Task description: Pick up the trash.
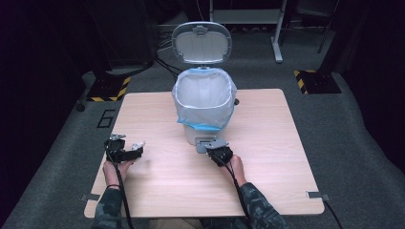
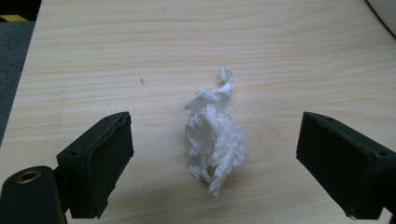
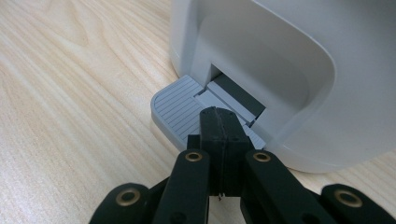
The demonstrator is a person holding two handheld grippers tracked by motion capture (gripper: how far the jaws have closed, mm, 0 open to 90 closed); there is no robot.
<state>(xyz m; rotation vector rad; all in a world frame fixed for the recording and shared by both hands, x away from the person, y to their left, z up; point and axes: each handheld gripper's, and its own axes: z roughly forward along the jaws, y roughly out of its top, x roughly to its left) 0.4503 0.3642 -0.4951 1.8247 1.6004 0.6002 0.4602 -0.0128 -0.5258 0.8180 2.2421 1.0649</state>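
Left gripper view: tissue [image 2: 215, 140] between parted jaws.

Overhead light lit the surface [image 1: 267, 157] evenly while the surrounding floor fell into deep darkness in the high view, shadows under the crumpled tissue [image 2: 214, 140] stayed soft, all three pictures were slightly soft, and the nearest claw parts in the gripper views were blurred.
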